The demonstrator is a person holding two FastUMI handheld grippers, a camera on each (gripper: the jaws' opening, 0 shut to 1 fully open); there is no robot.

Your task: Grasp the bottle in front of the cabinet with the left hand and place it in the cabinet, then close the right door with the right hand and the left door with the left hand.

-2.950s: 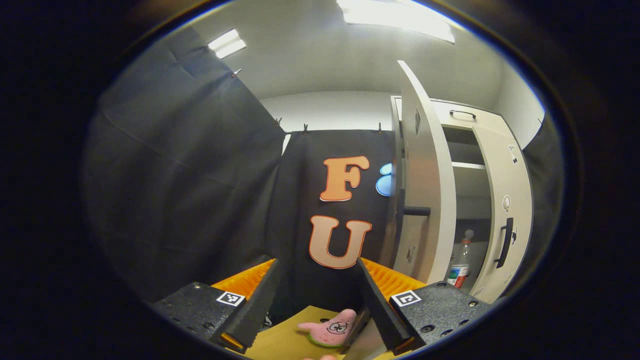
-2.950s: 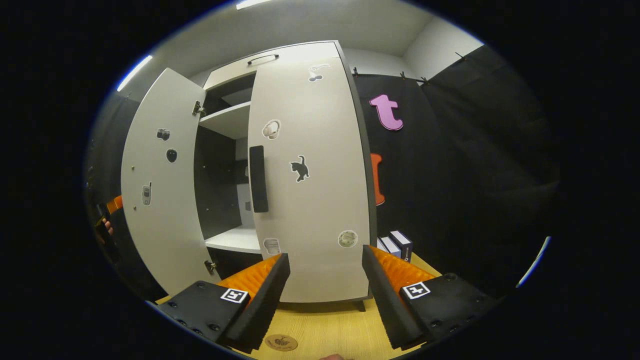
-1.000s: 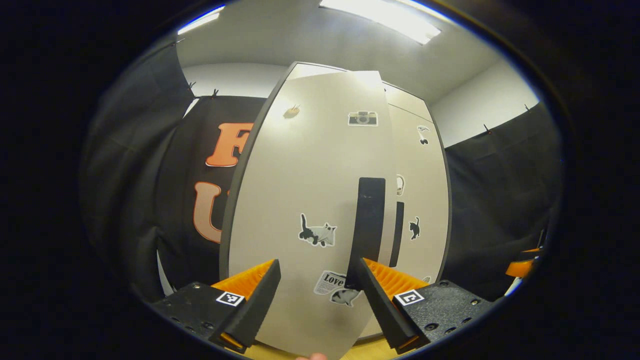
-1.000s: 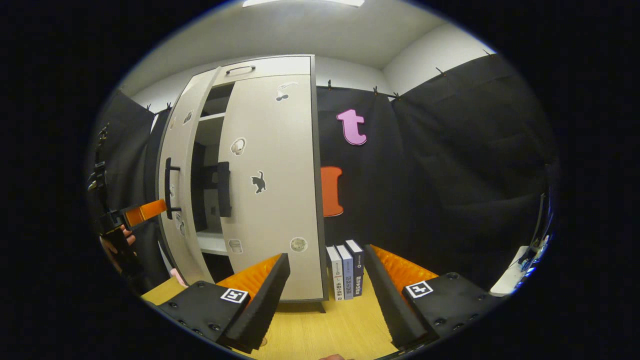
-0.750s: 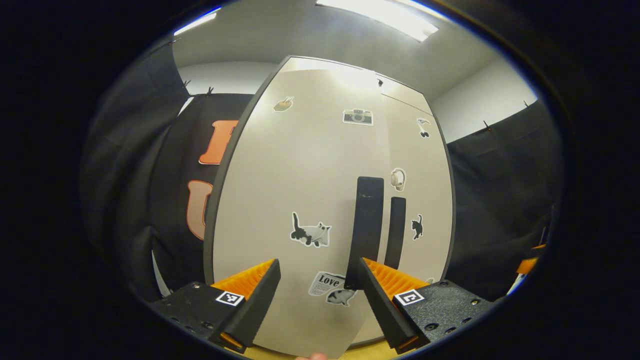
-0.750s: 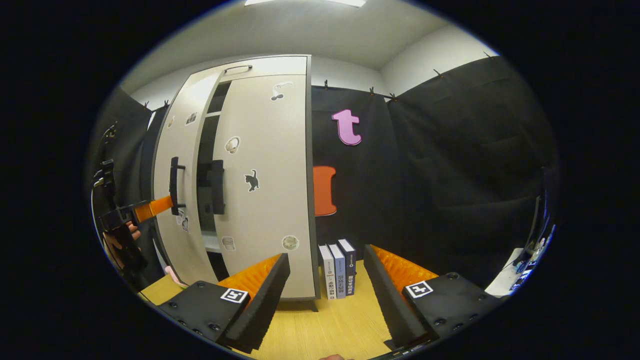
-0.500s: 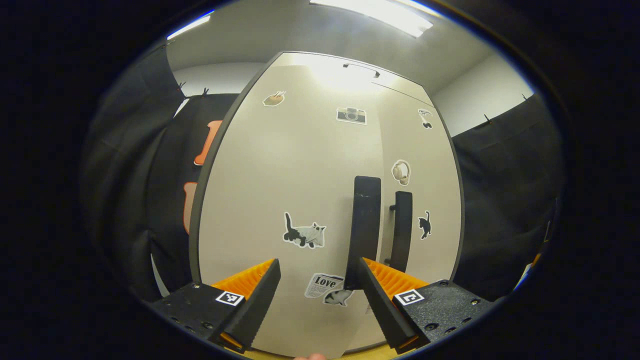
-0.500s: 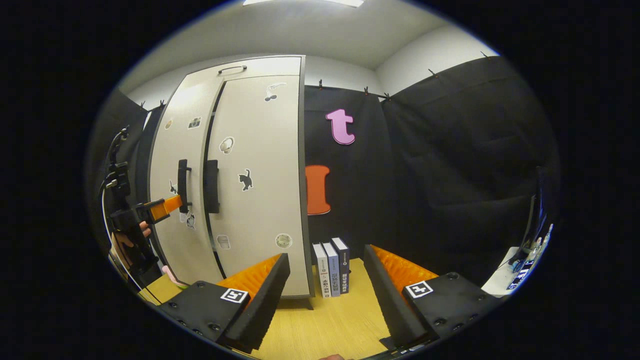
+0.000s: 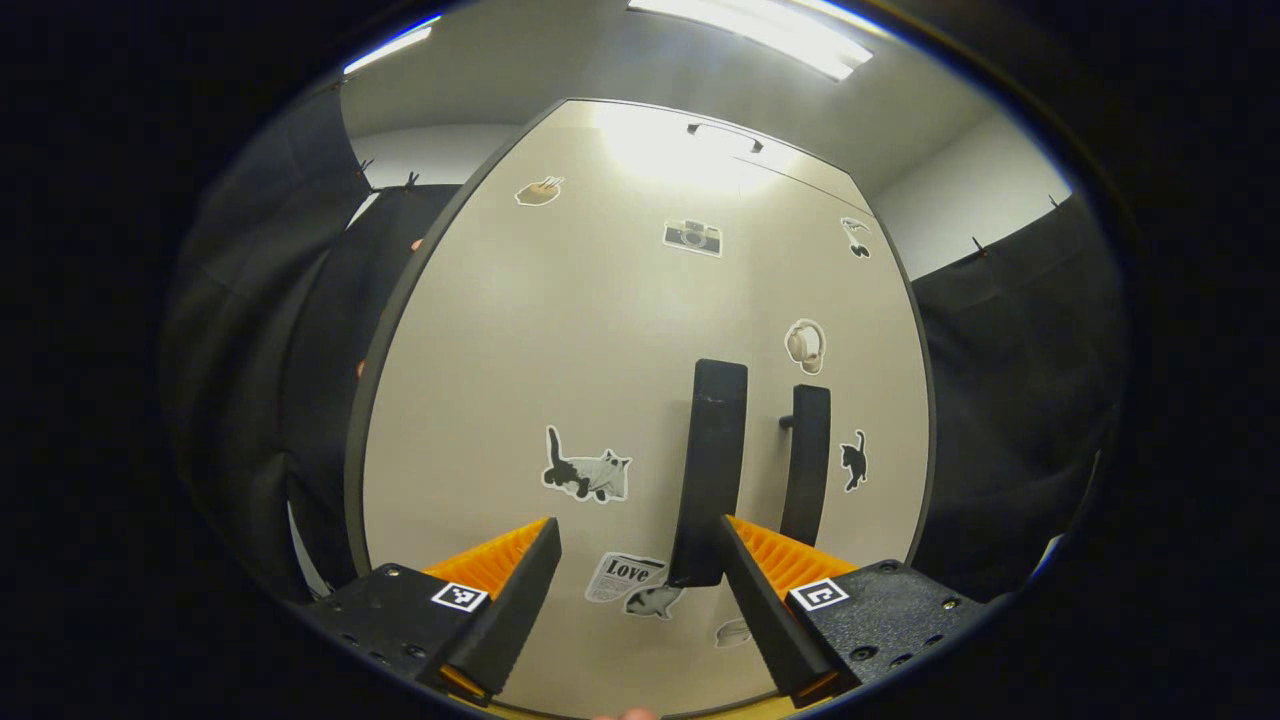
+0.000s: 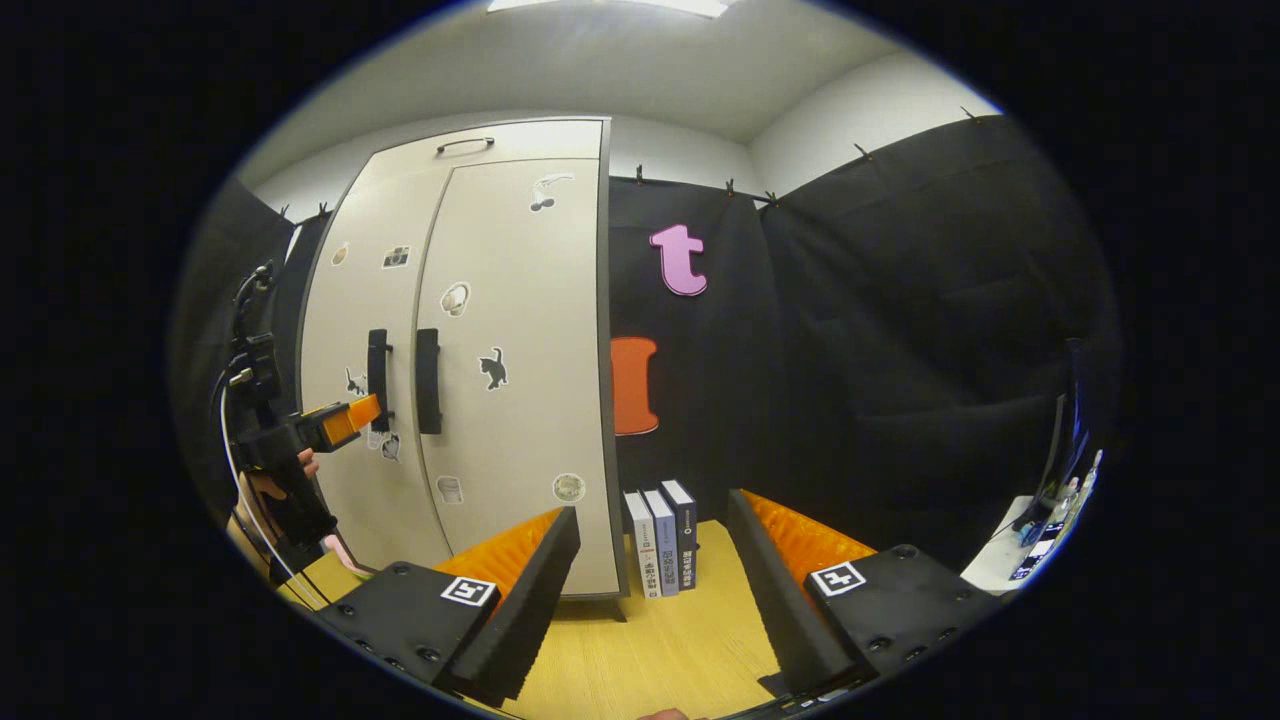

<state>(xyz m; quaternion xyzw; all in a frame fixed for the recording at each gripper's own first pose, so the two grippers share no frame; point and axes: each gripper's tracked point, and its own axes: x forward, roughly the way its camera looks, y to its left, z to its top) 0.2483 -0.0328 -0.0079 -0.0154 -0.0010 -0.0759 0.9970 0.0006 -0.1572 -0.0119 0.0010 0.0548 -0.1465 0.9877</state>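
Beige cabinet (image 10: 500, 300), black handles (image 10: 428, 380), yellow tabletop (image 10: 650, 650).

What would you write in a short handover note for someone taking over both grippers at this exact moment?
Left gripper: open, holding nothing, right up at the left door beside its handle.
Right gripper: open, holding nothing, back from the cabinet over the table.
Right door: looks flush and shut. Left door looks shut too.
Bottle: no sign of it outside the cabinet, presumably inside.
Left to do: check the left door is fully seated, then draw the left gripper back.
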